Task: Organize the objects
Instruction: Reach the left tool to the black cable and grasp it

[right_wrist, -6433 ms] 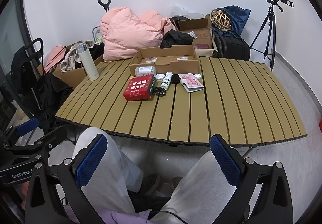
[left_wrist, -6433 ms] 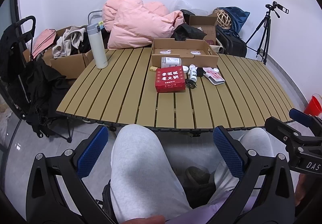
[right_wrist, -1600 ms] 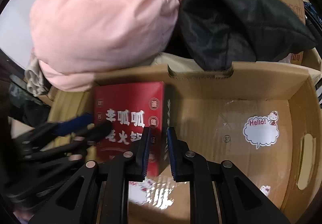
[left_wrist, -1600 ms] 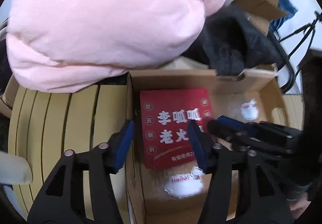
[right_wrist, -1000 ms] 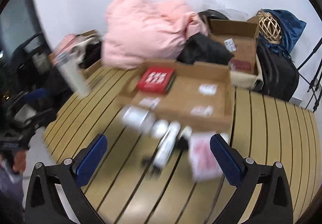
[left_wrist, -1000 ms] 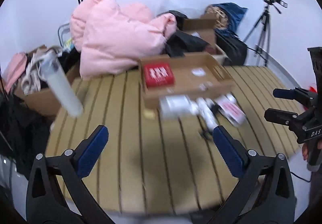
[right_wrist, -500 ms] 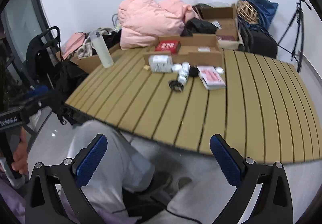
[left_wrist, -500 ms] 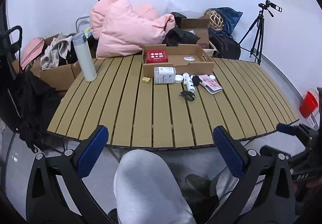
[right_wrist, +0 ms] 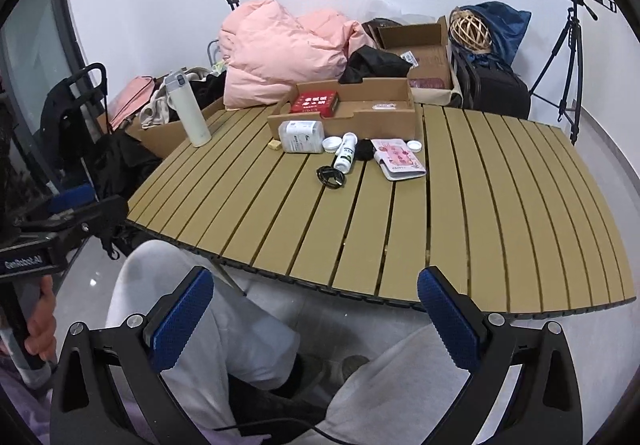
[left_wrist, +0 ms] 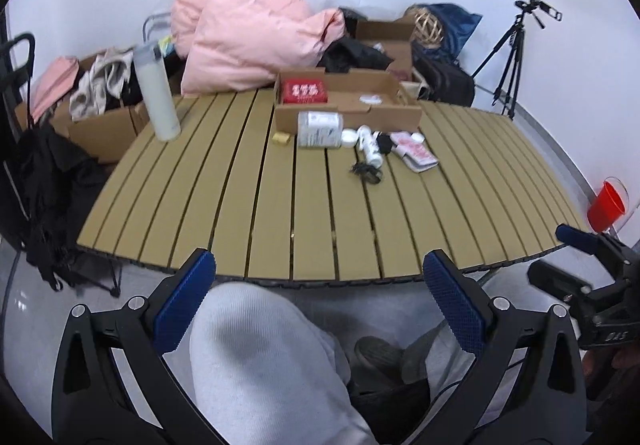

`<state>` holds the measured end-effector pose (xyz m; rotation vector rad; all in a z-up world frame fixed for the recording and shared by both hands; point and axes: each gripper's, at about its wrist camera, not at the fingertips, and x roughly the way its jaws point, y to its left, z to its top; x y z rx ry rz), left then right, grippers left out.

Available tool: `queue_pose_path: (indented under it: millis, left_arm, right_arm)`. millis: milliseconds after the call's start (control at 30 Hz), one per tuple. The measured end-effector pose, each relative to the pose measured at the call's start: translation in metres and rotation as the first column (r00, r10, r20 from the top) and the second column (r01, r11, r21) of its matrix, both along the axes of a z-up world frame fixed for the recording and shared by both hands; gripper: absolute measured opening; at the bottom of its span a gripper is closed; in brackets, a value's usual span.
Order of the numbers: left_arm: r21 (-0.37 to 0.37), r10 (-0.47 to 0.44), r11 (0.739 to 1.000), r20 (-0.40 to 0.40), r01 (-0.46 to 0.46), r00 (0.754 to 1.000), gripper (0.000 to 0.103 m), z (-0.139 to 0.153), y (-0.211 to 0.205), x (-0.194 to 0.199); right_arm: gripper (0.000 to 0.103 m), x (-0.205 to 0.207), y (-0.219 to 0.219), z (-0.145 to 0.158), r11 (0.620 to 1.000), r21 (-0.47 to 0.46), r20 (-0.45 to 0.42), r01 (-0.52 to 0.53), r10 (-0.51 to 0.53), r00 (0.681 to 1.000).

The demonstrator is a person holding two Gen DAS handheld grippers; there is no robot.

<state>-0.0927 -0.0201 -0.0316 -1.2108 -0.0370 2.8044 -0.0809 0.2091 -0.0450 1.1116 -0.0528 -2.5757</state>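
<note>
A red box (left_wrist: 304, 92) (right_wrist: 315, 101) lies in the left end of an open cardboard tray (left_wrist: 408, 113) (right_wrist: 400, 121) at the back of a slatted table (left_wrist: 280, 213) (right_wrist: 480, 205). In front of the tray lie a white container (right_wrist: 301, 137), a white bottle (right_wrist: 346, 151), a black cable (right_wrist: 330, 177), a pink booklet (right_wrist: 398, 158), round lids and a small yellow block (left_wrist: 281, 138). My left gripper (left_wrist: 320, 301) and right gripper (right_wrist: 316, 311) are both open and empty, held low over the person's knees, short of the table's near edge.
A tall white flask (left_wrist: 157, 93) (right_wrist: 187, 109) stands at the table's back left. Pink bedding (right_wrist: 280, 49), boxes of clothes and bags crowd behind the table. A tripod (right_wrist: 568, 57) stands at the right. A red cup (left_wrist: 607, 201) sits on the floor at the right.
Both grippers have let go of the red box in the tray and pulled back from it to the person's lap, opening wide. Over the last half second they moved little.
</note>
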Motion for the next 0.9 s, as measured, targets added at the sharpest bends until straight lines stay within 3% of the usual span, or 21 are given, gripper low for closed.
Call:
queue_pose_path:
  millis: [233,400,533,667,733,800,867,900]
  left_arm:
    - [0.031,-0.009,0.999,-0.006,0.009,1.000,0.103,-0.007,-0.011,-0.033]
    - [-0.003,-0.021,1.000,0.002,0.021,1.000,0.103,-0.017,-0.015,-0.093]
    - [-0.028,-0.051,0.998,0.035,0.052,0.998,0.103,-0.035,-0.009,-0.155]
    - [-0.024,-0.116,0.993,0.069,0.118,0.991,0.101,-0.057,0.009,-0.200]
    - [0.017,-0.192,0.981,0.113,0.191,0.975,0.101,-0.069,0.023,-0.218]
    - [0.056,-0.292,0.956,0.200,0.287,0.935,0.097,-0.090,0.044,-0.239]
    - [0.028,-0.312,0.949,0.242,0.315,0.919,0.079,-0.103,0.059,-0.251]
    - [0.010,-0.311,0.948,0.259,0.319,0.915,0.079,-0.110,0.065,-0.258]
  right_arm:
    - [0.103,-0.024,-0.010,0.008,1.000,0.019,-0.031,-0.006,0.006,0.999]
    - [0.103,-0.068,-0.016,0.020,0.998,-0.059,-0.203,-0.004,-0.008,0.979]
    - [0.103,-0.133,-0.034,-0.005,0.998,0.046,-0.113,-0.036,0.041,0.993]
    - [0.103,-0.191,-0.038,-0.035,0.995,0.090,-0.043,0.030,-0.026,0.999]
    - [0.094,-0.220,-0.040,-0.054,0.999,0.053,0.018,-0.001,0.000,1.000]
    - [0.068,-0.239,-0.038,-0.070,0.999,0.019,0.057,-0.025,0.024,0.998]
    - [0.055,-0.255,-0.033,-0.085,1.000,0.009,0.075,-0.011,0.010,0.997]
    - [0.052,-0.263,-0.030,-0.091,1.000,0.012,0.085,-0.003,0.002,0.996]
